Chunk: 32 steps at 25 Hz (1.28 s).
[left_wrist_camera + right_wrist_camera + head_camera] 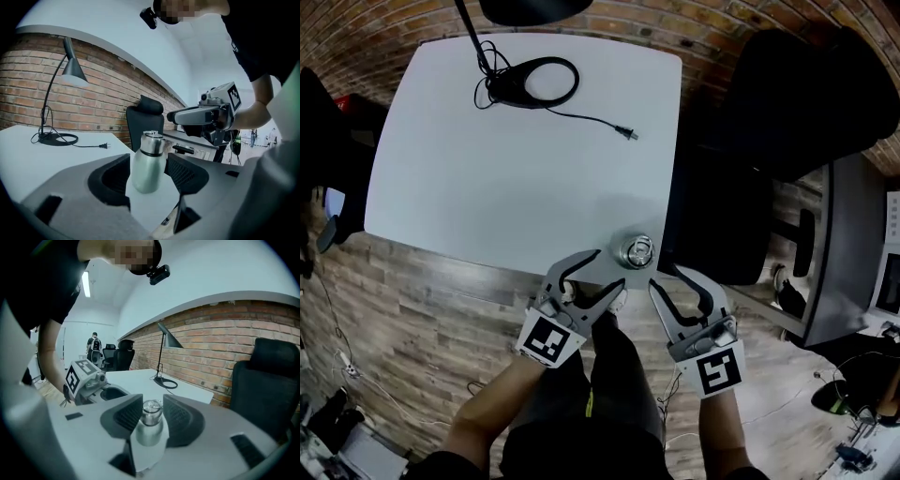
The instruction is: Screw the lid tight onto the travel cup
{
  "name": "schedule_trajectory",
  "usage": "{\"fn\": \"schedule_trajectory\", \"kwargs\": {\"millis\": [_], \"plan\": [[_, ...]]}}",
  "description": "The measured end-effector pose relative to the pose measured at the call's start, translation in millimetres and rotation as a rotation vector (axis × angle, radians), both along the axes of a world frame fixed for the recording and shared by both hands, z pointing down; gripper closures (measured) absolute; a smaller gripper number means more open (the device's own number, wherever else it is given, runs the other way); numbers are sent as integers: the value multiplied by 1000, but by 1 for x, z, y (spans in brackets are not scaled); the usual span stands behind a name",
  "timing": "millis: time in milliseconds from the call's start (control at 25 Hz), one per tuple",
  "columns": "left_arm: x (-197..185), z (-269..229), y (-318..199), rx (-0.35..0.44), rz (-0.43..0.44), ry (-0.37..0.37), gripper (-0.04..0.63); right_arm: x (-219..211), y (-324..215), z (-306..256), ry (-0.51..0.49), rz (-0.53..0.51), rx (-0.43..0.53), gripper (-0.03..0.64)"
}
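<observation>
The steel travel cup (636, 251) stands upright near the front right corner of the white table (516, 178), with its lid (151, 138) on top. My left gripper (605, 277) is just short of the cup on its near left, jaws open. In the left gripper view the cup (146, 164) shows past the open gripper (149, 165), and neither pad touches it. My right gripper (667, 275) is at the cup's near right, also open. The cup (149, 431) shows in the gap of this gripper (152, 404), untouched.
A black desk lamp with a ring base (534, 82) stands at the table's far side, its cord and plug (626, 133) trailing toward the middle. A black office chair (717, 225) is close to the table's right edge. Wooden floor (422, 319) lies below the front edge.
</observation>
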<state>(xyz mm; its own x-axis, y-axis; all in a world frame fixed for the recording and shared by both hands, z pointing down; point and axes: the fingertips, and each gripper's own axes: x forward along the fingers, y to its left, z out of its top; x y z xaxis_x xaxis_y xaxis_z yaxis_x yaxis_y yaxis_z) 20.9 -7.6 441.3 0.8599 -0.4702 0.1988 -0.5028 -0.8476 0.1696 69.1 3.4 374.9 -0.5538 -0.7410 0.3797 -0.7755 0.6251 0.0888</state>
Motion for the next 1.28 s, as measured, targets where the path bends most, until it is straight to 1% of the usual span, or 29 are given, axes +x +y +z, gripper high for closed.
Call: {"fn": "schedule_trajectory", "kwargs": {"millis": [80,200,320,440,560,800,960,1120,1280], "plan": [[5,9,-5,7,6,-1,335,-2,-5,4,-18,-22,19,459],[13,14,-10,44,20,-4,293,-1,-10,8,-45,-38,32,430],[21,14,-14,62,34,7,273,2,-13,13,-65,-54,23,398],[28,15,-19,80,41,13,268,1,-15,18,-72,-96,18,381],[34,19,-19,82,49,14,264,2,-15,24,-67,-131,17,376],[41,29,-17,56,60,6,261,-7,-17,31,-130,-225,-26,364],[43,36,-19,42,64,-5,261,-15,-21,40,-114,-276,-52,359],[48,38,-20,41,69,1,261,-18,-23,50,-110,-311,-76,351],[51,39,-20,42,86,9,261,-21,-22,55,-106,-402,-94,348]]}}
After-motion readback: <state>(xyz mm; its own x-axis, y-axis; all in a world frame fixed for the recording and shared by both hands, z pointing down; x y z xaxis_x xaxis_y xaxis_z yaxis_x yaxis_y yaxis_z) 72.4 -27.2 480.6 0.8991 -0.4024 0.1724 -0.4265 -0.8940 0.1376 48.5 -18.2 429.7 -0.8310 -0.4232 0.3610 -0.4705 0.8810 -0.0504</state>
